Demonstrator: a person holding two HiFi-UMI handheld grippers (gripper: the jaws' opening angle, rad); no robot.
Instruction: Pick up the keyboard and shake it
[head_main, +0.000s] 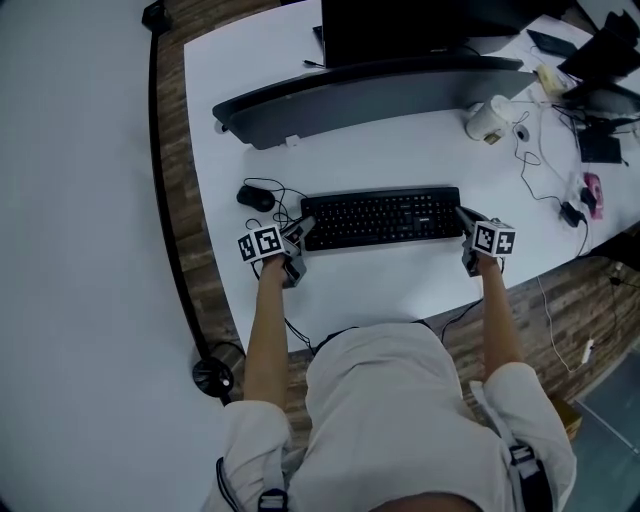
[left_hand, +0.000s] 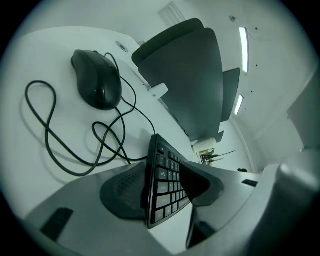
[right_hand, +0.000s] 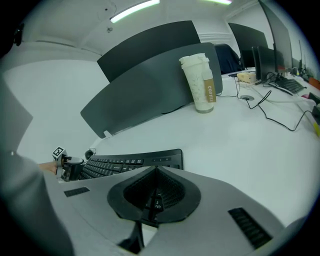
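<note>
A black keyboard lies flat on the white desk in front of the person. My left gripper is at its left end. In the left gripper view the keyboard's end stands between the spread jaws of the left gripper, one pad under it and one over the keys, with no clear pressing. My right gripper is at the keyboard's right end. In the right gripper view the right gripper has its jaws together with nothing between them, and the keyboard lies just beyond.
A black mouse with a looped cable sits left of the keyboard. A dark curved partition runs behind it. A paper coffee cup stands at the back right, with cables and small devices further right.
</note>
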